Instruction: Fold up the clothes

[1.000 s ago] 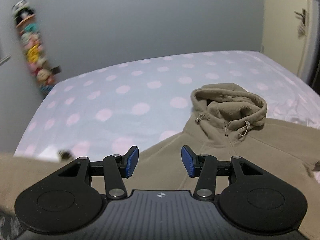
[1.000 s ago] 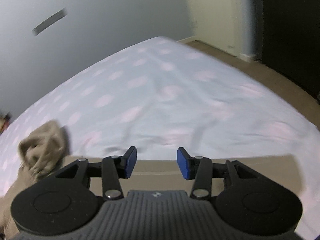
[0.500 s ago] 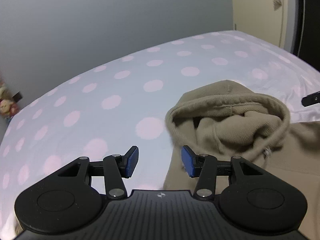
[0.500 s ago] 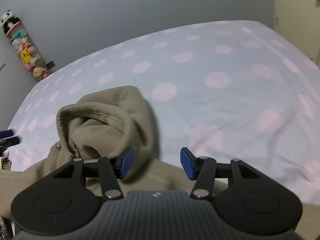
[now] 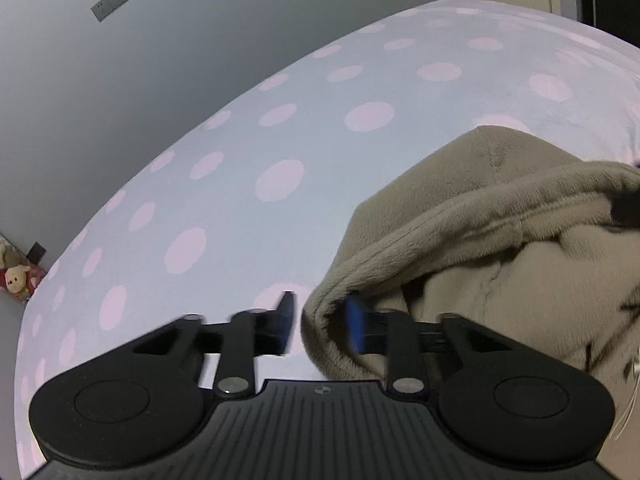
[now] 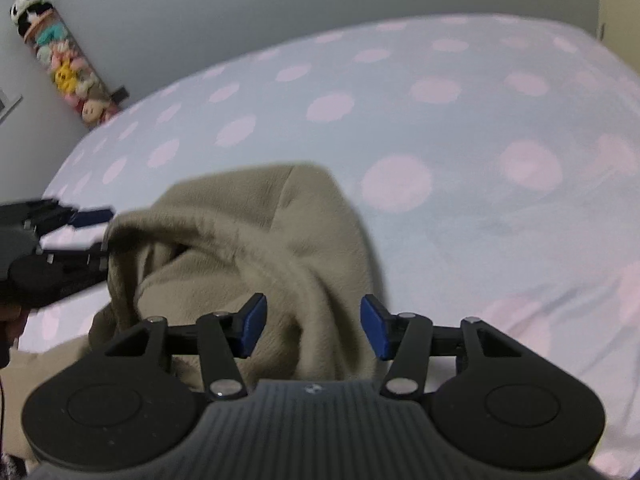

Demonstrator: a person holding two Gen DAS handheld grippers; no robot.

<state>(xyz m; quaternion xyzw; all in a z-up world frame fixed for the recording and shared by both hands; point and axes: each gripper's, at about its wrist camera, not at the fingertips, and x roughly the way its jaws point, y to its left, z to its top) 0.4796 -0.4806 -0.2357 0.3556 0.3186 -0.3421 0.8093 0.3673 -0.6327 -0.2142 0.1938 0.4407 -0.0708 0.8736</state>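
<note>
Your hoodie (image 6: 260, 240) lies on the bed (image 6: 460, 128), hood (image 5: 480, 200) pointing toward the far edge by the wall, and the hood stands up puffy and open rather than flat. Your left gripper (image 5: 320, 324) has its fingers spread on either side of the hood's near rim, one blue pad (image 5: 354, 324) inside the opening and the other outside on the sheet side; they are blurred, so you cannot say they have bitten yet. Your right gripper (image 6: 314, 330) hangs with fingers wide apart over the other side of the hood, cloth between them but not pinched. Only the hood and a bit of the shoulders show, so you cannot tell how the sleeves or body lie. Judging by this, the hood at least is not yet laid flat or folded down, and that part of the job remains.
</note>
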